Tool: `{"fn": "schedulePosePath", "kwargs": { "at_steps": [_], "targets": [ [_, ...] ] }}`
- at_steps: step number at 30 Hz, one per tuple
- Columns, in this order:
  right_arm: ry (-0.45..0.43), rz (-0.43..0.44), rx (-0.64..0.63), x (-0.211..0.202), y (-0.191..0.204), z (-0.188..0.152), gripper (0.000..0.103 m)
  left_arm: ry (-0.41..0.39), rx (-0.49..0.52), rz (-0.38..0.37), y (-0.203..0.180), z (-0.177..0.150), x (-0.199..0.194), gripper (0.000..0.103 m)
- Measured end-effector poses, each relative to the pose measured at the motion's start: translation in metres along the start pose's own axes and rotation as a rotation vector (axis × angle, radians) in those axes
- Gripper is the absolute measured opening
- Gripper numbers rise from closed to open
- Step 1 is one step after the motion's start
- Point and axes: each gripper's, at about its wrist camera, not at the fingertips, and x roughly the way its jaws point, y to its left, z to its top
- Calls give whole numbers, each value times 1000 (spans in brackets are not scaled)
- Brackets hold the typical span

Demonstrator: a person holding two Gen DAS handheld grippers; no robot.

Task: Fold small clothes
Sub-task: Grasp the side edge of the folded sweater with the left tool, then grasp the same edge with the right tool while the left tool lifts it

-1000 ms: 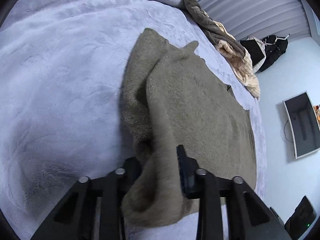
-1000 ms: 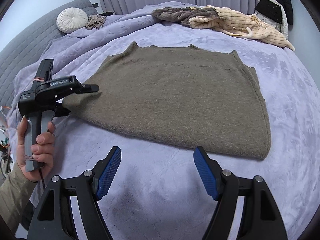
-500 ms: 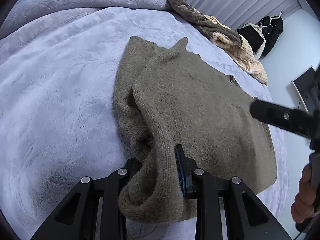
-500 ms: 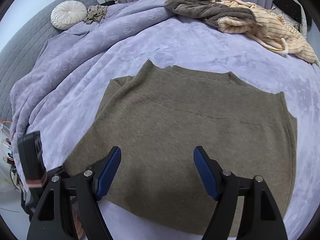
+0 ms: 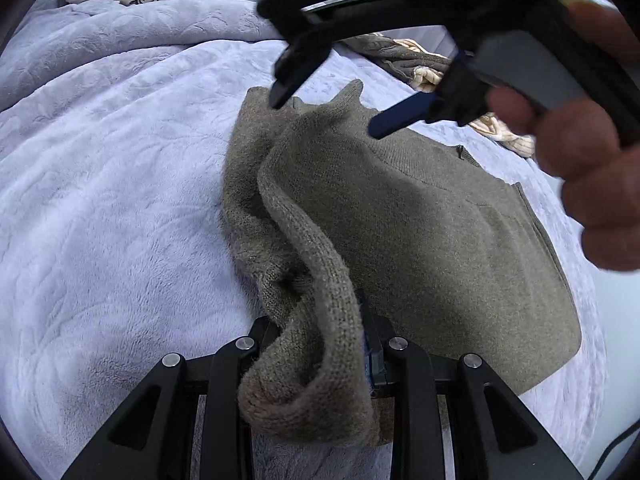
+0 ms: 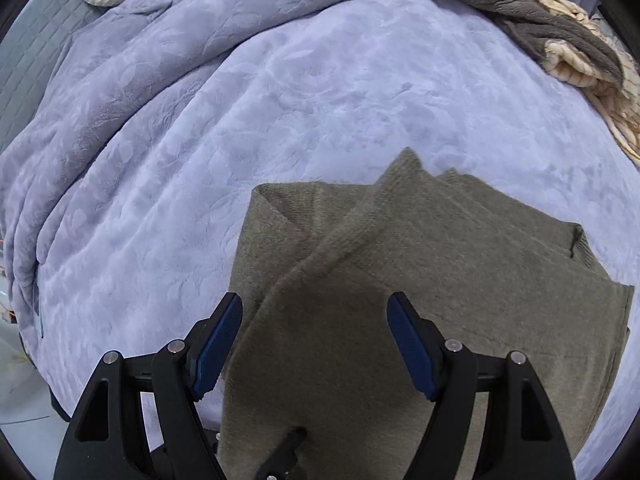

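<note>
The left tool [image 5: 320,344] is clenched on a lifted edge of the olive-brown knitted sweater [image 6: 440,280] lying on the lavender plush bed [image 6: 200,160], while the right tool [image 6: 314,344] hangs unclenched above it, probably to pinch a second corner for folding

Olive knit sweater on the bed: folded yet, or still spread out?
Mostly spread. The sweater lies flat on the blanket; only its left edge is lifted and curled over, pinched in the left gripper.
</note>
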Motion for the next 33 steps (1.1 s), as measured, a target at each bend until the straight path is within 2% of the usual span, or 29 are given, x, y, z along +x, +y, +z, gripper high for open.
{"fn": "schedulePosePath", "kwargs": {
  "at_steps": [3, 8, 17, 19, 20, 21, 22, 23, 24, 28, 33],
  "targets": [
    [60, 1, -15, 14, 9, 10, 78, -8, -2, -10, 4, -3, -2, 30],
    [118, -55, -31, 31, 21, 21, 79, -28, 18, 2, 3, -7, -4, 30],
    [187, -241, -103, 60, 51, 27, 83, -39, 28, 8, 2, -12, -7, 30],
    [176, -263, -151, 65, 57, 23, 78, -31, 12, -4, 4, -11, -7, 30],
    [168, -282, -168, 65, 57, 20, 65, -25, 1, -9, 4, -11, -6, 30],
    [161, -292, -169, 63, 54, 18, 57, -19, -12, -14, 7, -9, -7, 30],
    [153, -288, -166, 58, 50, 15, 41, -17, -17, -13, 8, -8, -9, 30],
    [144, -251, -154, 50, 43, 14, 29, -14, -19, -9, 7, -7, -11, 29],
    [132, -211, -138, 41, 36, 13, 24, -10, -18, -5, 6, -5, -14, 26],
    [67, -111, -143, 7, 17, 4, 22, -4, 4, 39, -7, 1, -25, 23],
    [-1, -10, -123, -29, -5, -9, 21, -18, 82, 126, -35, 10, -42, 23]
  ]
}}
